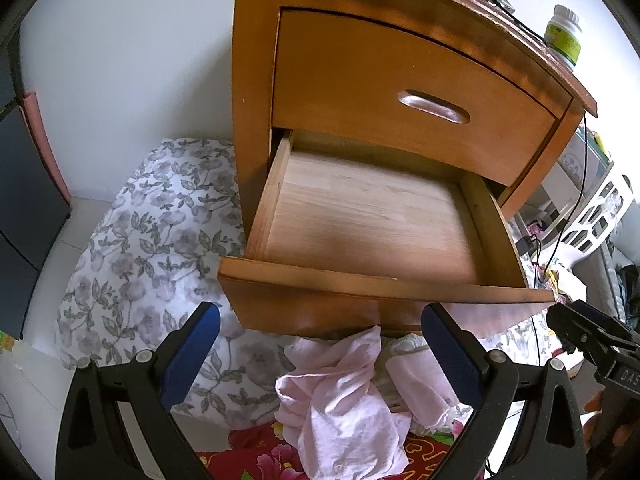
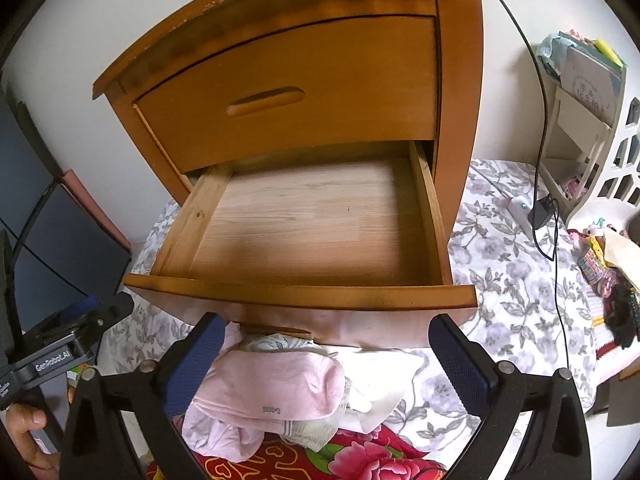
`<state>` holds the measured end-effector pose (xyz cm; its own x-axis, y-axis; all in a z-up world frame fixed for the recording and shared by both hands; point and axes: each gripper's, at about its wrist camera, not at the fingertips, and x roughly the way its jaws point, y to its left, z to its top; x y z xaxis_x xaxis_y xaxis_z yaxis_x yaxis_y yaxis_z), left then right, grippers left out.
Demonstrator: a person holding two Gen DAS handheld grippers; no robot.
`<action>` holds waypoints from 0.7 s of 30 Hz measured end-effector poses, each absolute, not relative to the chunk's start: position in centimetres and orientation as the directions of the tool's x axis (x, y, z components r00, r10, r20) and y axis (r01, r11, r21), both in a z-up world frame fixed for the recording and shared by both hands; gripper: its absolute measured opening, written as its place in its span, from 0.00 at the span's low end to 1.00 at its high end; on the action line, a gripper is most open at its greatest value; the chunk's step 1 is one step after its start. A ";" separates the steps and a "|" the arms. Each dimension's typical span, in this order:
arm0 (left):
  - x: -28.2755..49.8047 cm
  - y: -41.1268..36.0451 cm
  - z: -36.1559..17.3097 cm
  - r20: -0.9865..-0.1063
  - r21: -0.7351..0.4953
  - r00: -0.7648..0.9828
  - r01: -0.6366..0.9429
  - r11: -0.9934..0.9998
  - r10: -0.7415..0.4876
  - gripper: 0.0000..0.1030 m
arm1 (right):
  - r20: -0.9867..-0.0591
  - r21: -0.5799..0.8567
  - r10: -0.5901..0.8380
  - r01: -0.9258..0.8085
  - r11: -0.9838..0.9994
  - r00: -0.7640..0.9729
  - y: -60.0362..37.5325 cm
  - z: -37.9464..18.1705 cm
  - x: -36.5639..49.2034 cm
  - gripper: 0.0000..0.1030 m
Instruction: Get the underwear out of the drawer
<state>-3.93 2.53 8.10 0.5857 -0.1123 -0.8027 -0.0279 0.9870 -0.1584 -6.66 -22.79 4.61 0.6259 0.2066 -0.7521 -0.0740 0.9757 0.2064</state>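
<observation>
Left wrist view: left gripper (image 1: 320,352) spread wide, gripping nothing.
Right gripper (image 2: 326,364): jaws wide apart, pads clear of the cloth.
Drawer (image 1: 384,280): pulled out of the nightstand (image 1: 256,80), bare inside.
Underwear (image 2: 276,392): pink and white heap (crumpled) just below the drawer front, on the floral sheet (image 2: 520,280).

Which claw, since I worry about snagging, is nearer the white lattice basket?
Right. The right claw hovers on the basket's side of the open drawer; the left claw is beside it, farther from the basket.
</observation>
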 end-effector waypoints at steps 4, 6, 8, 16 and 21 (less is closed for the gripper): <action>-4.2 2.7 8.4 -0.800 -0.134 0.594 -0.044 0.990 -0.082 0.98 | -0.749 0.204 0.206 -0.077 0.976 0.629 -22.6 4.9 -7.0 1.00; -4.3 2.8 8.6 -0.799 -0.126 0.597 -0.047 0.991 -0.073 0.98 | -0.747 0.204 0.205 -0.076 0.976 0.632 -22.6 5.0 -7.1 1.00; -4.4 2.8 8.7 -0.801 -0.112 0.596 -0.054 0.992 -0.058 0.98 | -0.744 0.203 0.204 -0.075 0.976 0.636 -22.6 5.2 -7.3 1.00; -4.6 2.4 9.0 -0.808 -0.040 0.589 -0.069 0.997 0.008 0.98 | -0.739 0.196 0.190 -0.064 0.979 0.646 -22.7 5.7 -7.7 1.00; -5.1 2.2 9.5 -0.801 -0.010 0.598 -0.066 0.998 0.032 0.98 | -0.735 0.190 0.185 -0.064 0.980 0.653 -22.7 6.1 -8.0 1.00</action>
